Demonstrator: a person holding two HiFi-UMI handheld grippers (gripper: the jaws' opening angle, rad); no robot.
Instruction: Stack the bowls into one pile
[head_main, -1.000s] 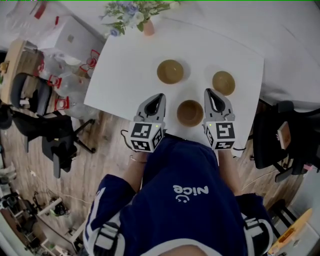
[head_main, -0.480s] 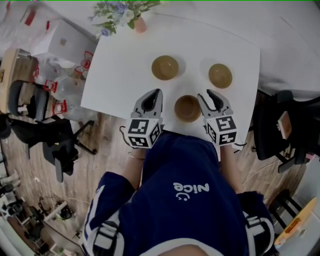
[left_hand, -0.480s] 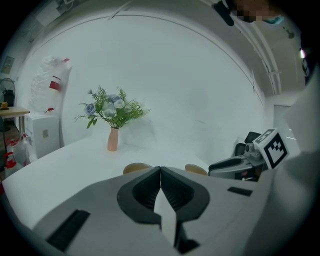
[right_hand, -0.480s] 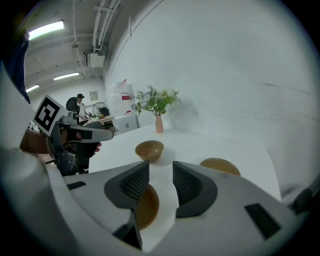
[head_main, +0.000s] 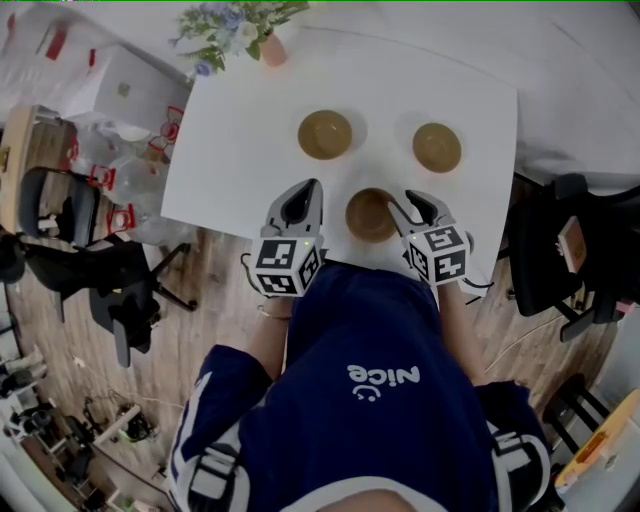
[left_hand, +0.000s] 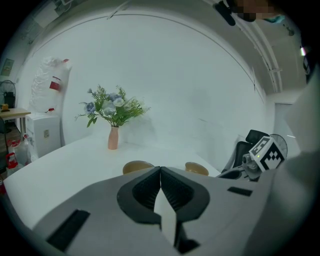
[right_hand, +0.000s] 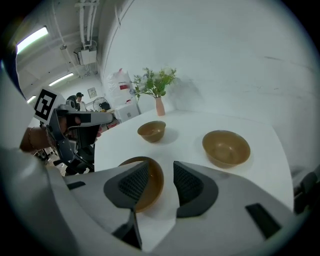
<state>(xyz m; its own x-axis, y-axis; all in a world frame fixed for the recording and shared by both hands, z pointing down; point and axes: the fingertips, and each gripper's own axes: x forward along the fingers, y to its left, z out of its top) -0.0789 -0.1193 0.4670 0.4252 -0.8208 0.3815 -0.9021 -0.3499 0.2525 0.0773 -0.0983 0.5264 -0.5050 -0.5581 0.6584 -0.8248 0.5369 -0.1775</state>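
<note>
While the white table (head_main: 230, 140) holds three separate bowls, the right gripper (head_main: 402, 207) now sits lower than a second ago, jaws just opening and straddling the rim of the nearest bowl (head_main: 368, 216) without pinching; the left gripper (head_main: 303, 192) stays closed, empty.

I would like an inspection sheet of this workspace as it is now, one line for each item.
Surface: white table, bare between the bowls.
Job's things: three brown bowls, unstacked: near bowl, far left bowl, far right bowl.
Clutter: vase of flowers at the far edge.
Grippers: left gripper shut, empty; right gripper open, jaws have just been opening, near bowl's rim between them, not gripped.
Cables: thin cable behind left gripper.
Surroundings: office chair, wooden floor, plastic bags at left.
</note>
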